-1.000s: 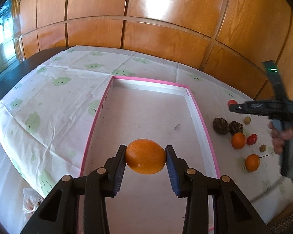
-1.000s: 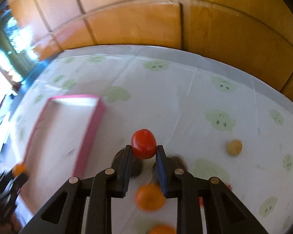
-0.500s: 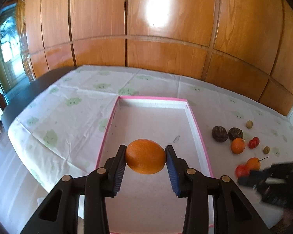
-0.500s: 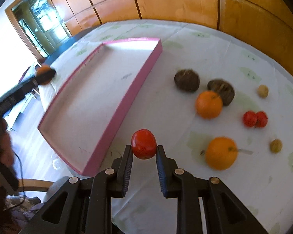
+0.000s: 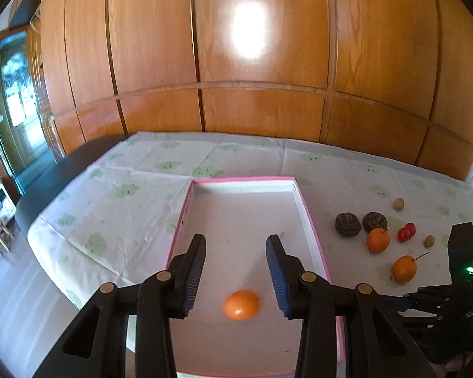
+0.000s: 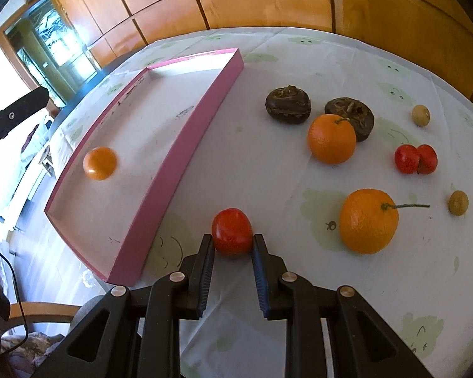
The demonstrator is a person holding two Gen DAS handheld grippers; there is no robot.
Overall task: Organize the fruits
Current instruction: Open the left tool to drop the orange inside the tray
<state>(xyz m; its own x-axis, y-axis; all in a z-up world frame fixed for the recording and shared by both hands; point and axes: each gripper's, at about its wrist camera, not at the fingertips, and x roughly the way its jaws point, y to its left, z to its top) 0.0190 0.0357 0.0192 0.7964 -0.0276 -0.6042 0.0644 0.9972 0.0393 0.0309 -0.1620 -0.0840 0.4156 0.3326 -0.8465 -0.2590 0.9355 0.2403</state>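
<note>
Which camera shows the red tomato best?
The right wrist view: the tomato sits big and sharp between the right gripper's fingers. The left wrist view doesn't show it, only that gripper's dark body at its right edge.

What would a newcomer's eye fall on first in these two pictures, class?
Probably the blurred orange in the near end of the pink-rimmed tray, below the open left gripper. Next, the red tomato pinched in the right gripper just outside the tray's near corner. Then the loose fruit on the tablecloth: two oranges, two dark fruits.
</note>
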